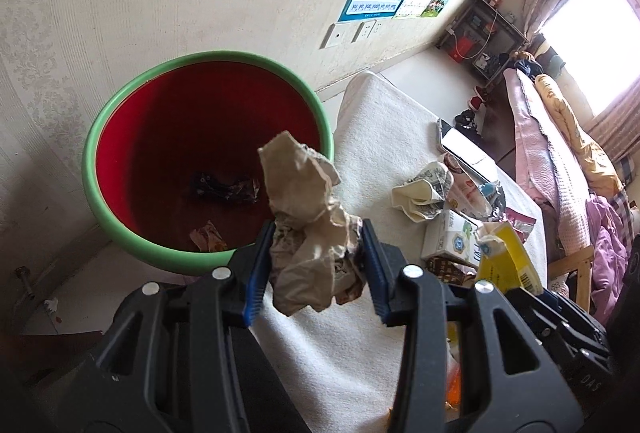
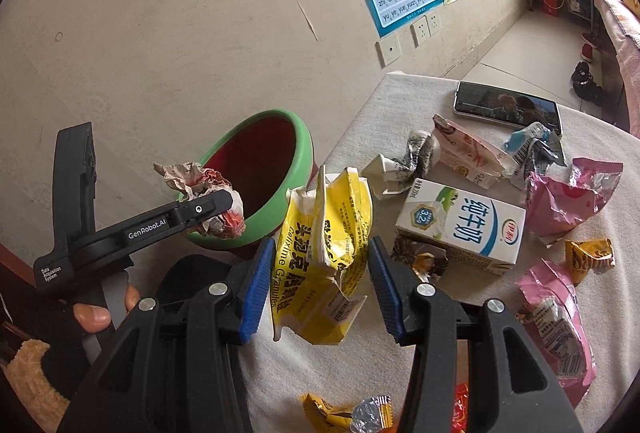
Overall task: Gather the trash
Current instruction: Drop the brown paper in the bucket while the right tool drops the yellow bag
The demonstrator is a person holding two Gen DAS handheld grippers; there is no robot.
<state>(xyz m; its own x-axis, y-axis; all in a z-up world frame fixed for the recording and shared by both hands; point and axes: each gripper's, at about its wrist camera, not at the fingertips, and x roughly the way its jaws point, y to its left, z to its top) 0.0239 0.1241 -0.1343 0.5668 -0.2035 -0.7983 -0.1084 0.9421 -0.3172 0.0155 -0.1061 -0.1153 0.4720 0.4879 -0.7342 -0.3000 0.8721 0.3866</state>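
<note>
Crumpled paper wad [image 1: 310, 229] clamped between the left gripper [image 1: 318, 265] pads, held at the rim of the green-rimmed red bin [image 1: 208, 161], which contains two scraps. Crushed yellow box [image 2: 326, 257] gripped in the right gripper [image 2: 320, 285], above the white-covered table [image 2: 400, 373]. One milk carton [image 2: 460, 225] and one phone [image 2: 508, 107] lie among the wrappers there.

Both black two-finger grippers with blue pads are tilted downward and clamped shut, the left gripper [image 1: 318, 253] pinching a crumpled beige paper wad [image 1: 308, 217], the right gripper [image 2: 322, 285] squeezing a crushed yellow carton [image 2: 326, 249], with a bare hand [image 2: 100, 309] wrapped round the left handle.
</note>
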